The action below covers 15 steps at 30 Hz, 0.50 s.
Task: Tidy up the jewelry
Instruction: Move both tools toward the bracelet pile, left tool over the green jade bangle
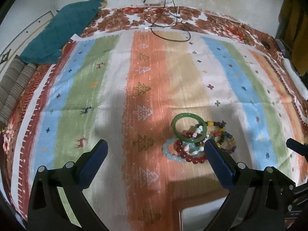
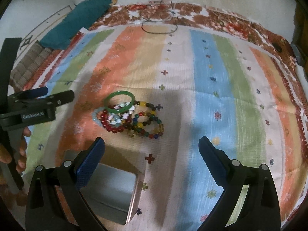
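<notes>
A pile of bracelets lies on the striped cloth: a green jade bangle (image 1: 189, 127) (image 2: 119, 103) on top, a red bead bracelet (image 1: 189, 155) (image 2: 109, 124), a pale blue one (image 1: 170, 150) and multicoloured bead ones (image 1: 224, 137) (image 2: 149, 123). An open metal tin (image 2: 113, 190) sits at the near edge below the pile; only its corner (image 1: 192, 215) shows in the left wrist view. My left gripper (image 1: 155, 148) is open and empty, its right finger just before the pile. My right gripper (image 2: 151, 147) is open and empty, near the pile and over the tin's edge.
A teal cloth (image 1: 63, 32) and rolled mats (image 1: 13, 90) lie at the far left. Black cables (image 1: 165, 19) trail across the far edge by the wall. The left hand-held gripper (image 2: 28, 107) shows at the left of the right wrist view.
</notes>
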Each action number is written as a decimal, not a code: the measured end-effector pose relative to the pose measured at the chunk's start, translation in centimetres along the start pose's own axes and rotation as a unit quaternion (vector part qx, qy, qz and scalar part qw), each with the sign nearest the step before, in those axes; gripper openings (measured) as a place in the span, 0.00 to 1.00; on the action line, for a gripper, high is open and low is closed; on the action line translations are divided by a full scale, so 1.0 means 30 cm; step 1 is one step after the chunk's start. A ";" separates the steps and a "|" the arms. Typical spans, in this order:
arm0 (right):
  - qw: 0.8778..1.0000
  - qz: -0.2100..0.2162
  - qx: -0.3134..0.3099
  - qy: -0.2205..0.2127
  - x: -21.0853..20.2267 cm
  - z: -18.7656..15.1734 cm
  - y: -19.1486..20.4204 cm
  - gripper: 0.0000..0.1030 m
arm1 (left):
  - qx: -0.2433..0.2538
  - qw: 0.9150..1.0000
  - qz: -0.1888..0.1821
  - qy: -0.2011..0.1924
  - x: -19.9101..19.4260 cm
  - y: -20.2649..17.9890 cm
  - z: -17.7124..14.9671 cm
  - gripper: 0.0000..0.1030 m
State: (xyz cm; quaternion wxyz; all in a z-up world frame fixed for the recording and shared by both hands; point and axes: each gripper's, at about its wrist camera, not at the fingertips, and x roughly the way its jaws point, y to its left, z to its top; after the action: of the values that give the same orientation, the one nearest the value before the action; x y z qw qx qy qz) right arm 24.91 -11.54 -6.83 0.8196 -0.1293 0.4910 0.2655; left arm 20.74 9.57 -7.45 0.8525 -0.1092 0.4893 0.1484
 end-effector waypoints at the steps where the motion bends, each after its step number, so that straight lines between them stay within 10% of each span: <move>1: 1.000 -0.003 0.003 0.009 0.019 0.006 -0.007 0.96 | 0.000 1.000 0.002 0.004 0.014 0.002 0.007 0.95; 15: 0.998 -0.014 0.006 0.061 0.173 0.043 -0.029 0.96 | 0.034 0.999 -0.005 0.035 0.166 -0.028 0.043 0.94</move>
State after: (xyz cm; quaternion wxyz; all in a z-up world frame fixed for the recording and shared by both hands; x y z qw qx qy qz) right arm 28.30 -10.05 -10.77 0.7924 -0.1474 0.5399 0.2426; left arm 24.45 9.96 -11.11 0.8386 -0.0878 0.5232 0.1237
